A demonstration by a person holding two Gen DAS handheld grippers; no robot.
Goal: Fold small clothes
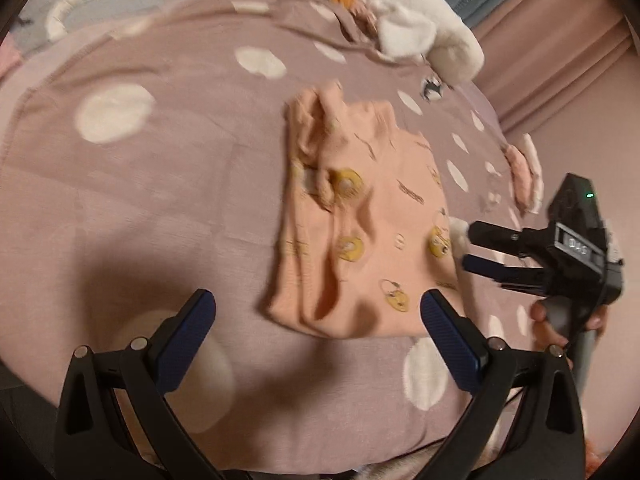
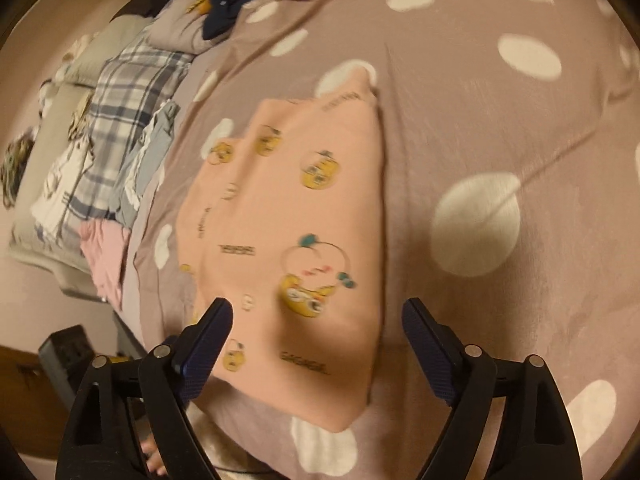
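Now we hover both grippers over the folded peach garment [image 2: 288, 240].
Left gripper [image 1: 316, 312] and right gripper [image 2: 316, 320] gape, holding nothing; blur smears the garment's print.

- Garment [image 1: 362, 216]: peach-pink, printed with yellow cartoon faces, thin ring outlines and short lines of dark lettering; one larger face wears teal bobbles.
- Bedspread [image 1: 160, 184]: dusty mauve, scattered with white oval spots.
- Left gripper [image 1: 316, 324]: black frame, fingers [image 1: 184, 340] faced with dark blue textured pads.
- Right gripper [image 2: 316, 332]: the same black and blue; a green light glows on its body in the left wrist view.
- Plush [image 1: 416, 20]: white and fluffy, at the bed's far edge.
- Plaid cloth [image 2: 128, 92]: grey, white and navy checks.
- Dark garment [image 2: 230, 4]: navy, beside a patch of orange.
- Curtain [image 1: 560, 52]: pale pink folds.
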